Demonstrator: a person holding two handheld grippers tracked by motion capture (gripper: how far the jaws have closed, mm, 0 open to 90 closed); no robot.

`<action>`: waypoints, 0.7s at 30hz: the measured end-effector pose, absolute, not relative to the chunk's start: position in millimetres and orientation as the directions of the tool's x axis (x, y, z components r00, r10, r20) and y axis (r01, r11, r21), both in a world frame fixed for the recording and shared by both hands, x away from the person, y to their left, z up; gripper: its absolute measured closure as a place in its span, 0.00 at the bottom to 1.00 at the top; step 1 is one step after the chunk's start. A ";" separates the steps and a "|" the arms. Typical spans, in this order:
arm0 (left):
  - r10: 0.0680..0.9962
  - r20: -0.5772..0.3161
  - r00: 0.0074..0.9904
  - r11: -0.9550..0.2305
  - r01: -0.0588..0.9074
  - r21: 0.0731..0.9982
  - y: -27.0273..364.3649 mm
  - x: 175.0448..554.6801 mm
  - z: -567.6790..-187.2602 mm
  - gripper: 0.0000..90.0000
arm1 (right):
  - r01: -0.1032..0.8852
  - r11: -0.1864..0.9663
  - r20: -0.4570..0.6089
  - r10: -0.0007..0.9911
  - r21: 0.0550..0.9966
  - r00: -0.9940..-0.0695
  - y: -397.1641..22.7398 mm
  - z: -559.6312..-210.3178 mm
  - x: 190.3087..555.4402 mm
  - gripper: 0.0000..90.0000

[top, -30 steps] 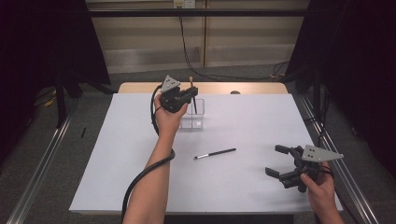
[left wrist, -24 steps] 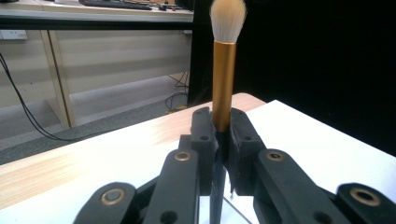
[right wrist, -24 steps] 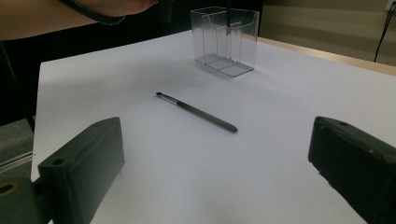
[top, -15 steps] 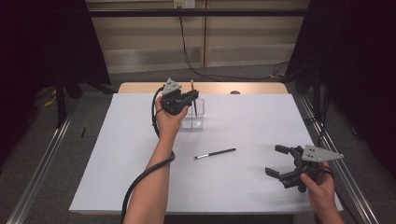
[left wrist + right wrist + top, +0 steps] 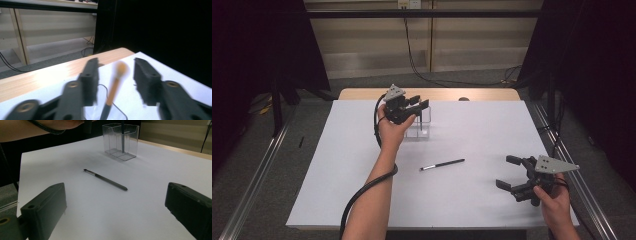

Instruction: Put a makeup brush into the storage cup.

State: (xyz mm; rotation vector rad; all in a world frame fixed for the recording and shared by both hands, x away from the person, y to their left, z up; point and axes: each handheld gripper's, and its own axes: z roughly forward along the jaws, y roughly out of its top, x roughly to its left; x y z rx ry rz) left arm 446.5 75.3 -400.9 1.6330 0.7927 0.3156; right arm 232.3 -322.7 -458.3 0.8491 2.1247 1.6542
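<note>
My left gripper (image 5: 422,103) hovers over a clear plastic holder (image 5: 424,127) at the back middle of the white table. Its jaws have just been opening, and a brush with an orange end (image 5: 113,87) stands upright between them, free of both pads. In the right gripper view the holder (image 5: 120,141) shows the brush's dark shaft (image 5: 122,135) standing inside it. A second dark brush (image 5: 443,164) lies flat on the table's middle (image 5: 106,179). My right gripper (image 5: 507,171) rests open near the front right, its jaws (image 5: 116,195) wide with nothing between them.
A white sheet (image 5: 492,125) covers the table, with a wooden strip (image 5: 482,94) bare along the far edge and a small dark spot (image 5: 463,99) on it. The left gripper's black cable (image 5: 362,192) trails along the forearm. Metal rails run along the floor on both sides.
The left gripper's jaws have spread apart above the holder, letting go of the upright brush. Neither hand has shifted.
</note>
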 end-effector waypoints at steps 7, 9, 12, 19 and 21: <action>0.653 -0.225 0.724 -0.036 0.326 0.945 81.1 441.1 -399.9 0.29 | 0.258 0.159 0.106 0.622 0.953 -0.776 -321.3 -458.3 232.3 0.03; 0.647 -0.220 0.730 -0.041 0.322 0.946 82.2 438.5 -399.8 0.24 | 0.259 0.163 0.105 0.622 0.952 -0.776 -320.6 -458.6 232.5 0.03; 0.625 -0.218 0.750 -0.037 0.308 0.951 84.4 434.0 -399.9 0.18 | 0.260 0.164 0.105 0.622 0.952 -0.776 -320.1 -458.8 232.5 0.03; 0.581 -0.224 0.782 -0.043 0.304 0.952 91.0 422.5 -400.3 0.08 | 0.262 0.167 0.105 0.621 0.950 -0.777 -319.3 -459.5 232.8 0.03; 0.574 -0.220 0.789 -0.040 0.295 0.955 93.8 418.7 -399.8 0.06 | 0.262 0.169 0.104 0.622 0.950 -0.776 -318.6 -459.9 233.0 0.03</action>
